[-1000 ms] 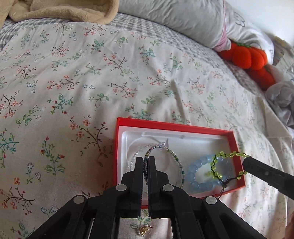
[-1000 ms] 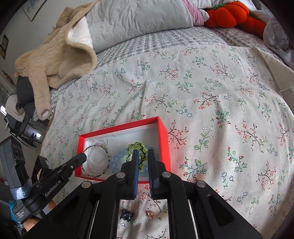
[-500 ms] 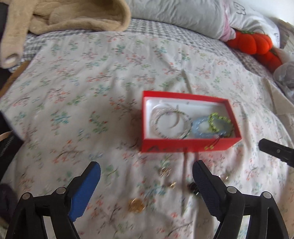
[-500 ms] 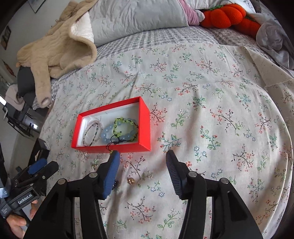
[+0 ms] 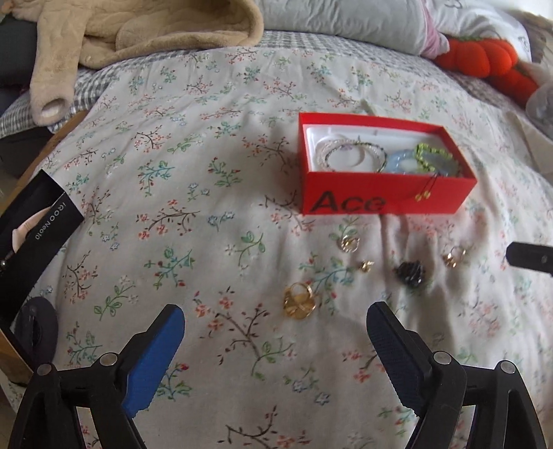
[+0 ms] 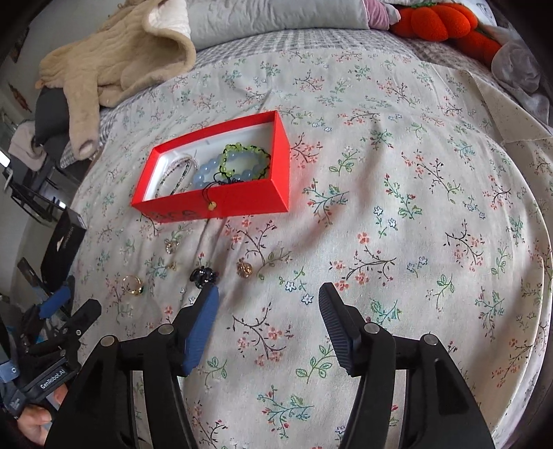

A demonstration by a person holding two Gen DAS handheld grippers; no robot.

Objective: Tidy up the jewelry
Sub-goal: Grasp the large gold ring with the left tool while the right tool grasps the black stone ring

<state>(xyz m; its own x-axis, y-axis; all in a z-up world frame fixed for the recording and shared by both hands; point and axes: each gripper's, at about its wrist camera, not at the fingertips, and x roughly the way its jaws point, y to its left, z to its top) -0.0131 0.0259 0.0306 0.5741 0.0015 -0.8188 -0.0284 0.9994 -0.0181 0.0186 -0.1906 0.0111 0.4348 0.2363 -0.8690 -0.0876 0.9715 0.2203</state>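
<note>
Left gripper: jaws wide apart, holding nothing, hanging above the flowered bedspread.
Right gripper: jaws wide apart, holding nothing, over the same bedspread; its black tip shows at the right edge of the left camera's view.
Red box: ahead of the left jaws and a little to their right; ahead and to the left of the right jaws. Open, sitting flat on the bedspread.
In the box: thin beaded bracelets at the left end, a pale blue bead bracelet and a green bead bracelet at the right end. A dark cord from the green one hangs over the front wall.
Gold ring: loose on the bedspread, just ahead of the left jaws, between them and the box.
Black hair clip: just ahead of the right gripper's left finger, apart from it.
Small gold pieces: scattered on the cloth between the box and both pairs of jaws, apart from one another.
Beige blanket: far beyond the box, to the left.
Orange plush pumpkin: far beyond, to the right.
</note>
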